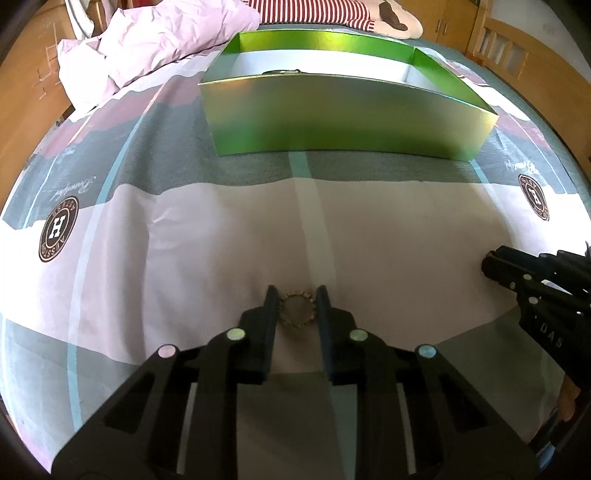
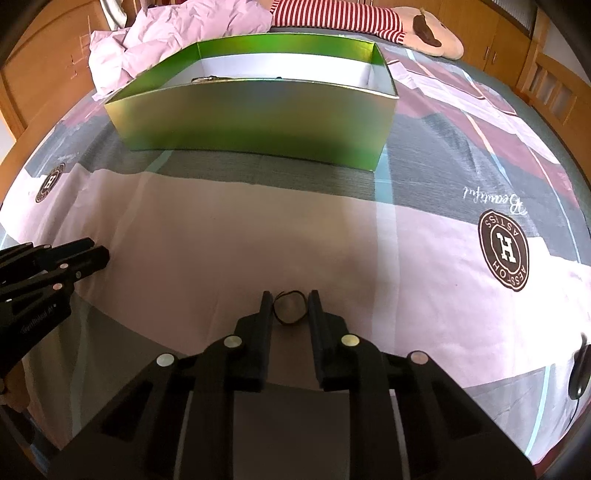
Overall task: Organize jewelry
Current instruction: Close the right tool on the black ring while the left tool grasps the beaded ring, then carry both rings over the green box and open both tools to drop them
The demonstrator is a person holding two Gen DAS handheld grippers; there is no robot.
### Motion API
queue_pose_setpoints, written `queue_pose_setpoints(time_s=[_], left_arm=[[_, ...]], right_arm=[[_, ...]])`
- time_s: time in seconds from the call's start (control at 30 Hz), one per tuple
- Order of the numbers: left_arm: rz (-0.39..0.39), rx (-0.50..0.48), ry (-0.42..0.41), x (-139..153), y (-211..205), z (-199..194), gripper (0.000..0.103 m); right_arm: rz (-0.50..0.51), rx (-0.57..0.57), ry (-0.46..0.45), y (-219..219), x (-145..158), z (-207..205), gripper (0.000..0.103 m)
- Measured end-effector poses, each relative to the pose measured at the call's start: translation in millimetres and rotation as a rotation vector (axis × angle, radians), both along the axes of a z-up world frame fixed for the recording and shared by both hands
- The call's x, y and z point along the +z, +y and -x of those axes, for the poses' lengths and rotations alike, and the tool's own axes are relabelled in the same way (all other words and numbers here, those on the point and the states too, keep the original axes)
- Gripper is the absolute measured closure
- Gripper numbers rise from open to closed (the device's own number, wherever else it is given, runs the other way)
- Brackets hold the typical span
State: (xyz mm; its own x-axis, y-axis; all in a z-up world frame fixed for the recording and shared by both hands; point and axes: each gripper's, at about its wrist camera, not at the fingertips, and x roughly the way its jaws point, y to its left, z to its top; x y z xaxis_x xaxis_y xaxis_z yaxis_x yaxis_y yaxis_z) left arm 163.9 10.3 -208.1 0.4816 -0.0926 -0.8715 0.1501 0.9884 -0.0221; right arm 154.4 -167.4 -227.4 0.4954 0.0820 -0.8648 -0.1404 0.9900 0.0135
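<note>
A gold beaded bracelet (image 1: 297, 309) lies on the bed sheet between the fingers of my left gripper (image 1: 296, 293); the fingers sit close on both sides of it. A thin black band (image 2: 290, 307) lies between the fingers of my right gripper (image 2: 289, 297), which also flank it closely. A green open box (image 1: 343, 118) stands ahead on the bed; it also shows in the right wrist view (image 2: 258, 118), with some jewelry (image 2: 207, 78) just visible over its near wall. Each gripper shows in the other's view, the right gripper (image 1: 491, 264) and the left gripper (image 2: 98, 253).
The patterned bed sheet (image 1: 184, 229) covers the whole work area. A crumpled pink quilt (image 1: 147, 40) lies at the back left. A plush toy in red stripes (image 2: 354, 18) lies behind the box. Wooden bed rails (image 2: 554, 88) stand at the right.
</note>
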Motion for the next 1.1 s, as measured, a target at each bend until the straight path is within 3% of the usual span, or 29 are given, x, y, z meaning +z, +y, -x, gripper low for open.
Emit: queue_pose_setpoints(time_s=[0.13, 0.33, 0.5, 0.63, 0.8, 1.1], left_arm=[[0.001, 0.006, -0.016, 11.0, 2.0, 1.7, 0.082], [0.013, 0.018, -0.081, 50.0, 1.6, -15.9, 0.082], [0.021, 0.022, -0.165, 94.1, -4.9, -55.1, 0.082], [0.023, 0.029, -0.219, 126.5, -9.3, -99.4, 0.082], [0.038, 0.025, -0.191, 129.4, -16.3, -143.7, 0.082], [0.038, 0.054, -0.069, 69.4, -15.1, -176.2, 0.082]], right_arm=[[-0.010, 0.000, -0.019, -3.3, 12.0, -1.2, 0.084], [-0.056, -0.017, -0.103, -9.7, 63.0, -22.3, 0.084], [-0.088, -0.065, -0.183, -16.0, 110.1, -67.8, 0.084], [-0.107, -0.103, -0.204, -21.7, 130.8, -109.8, 0.084], [-0.097, -0.128, -0.171, -20.3, 120.6, -146.2, 0.084], [-0.083, -0.129, -0.054, -11.5, 59.4, -171.1, 0.084]])
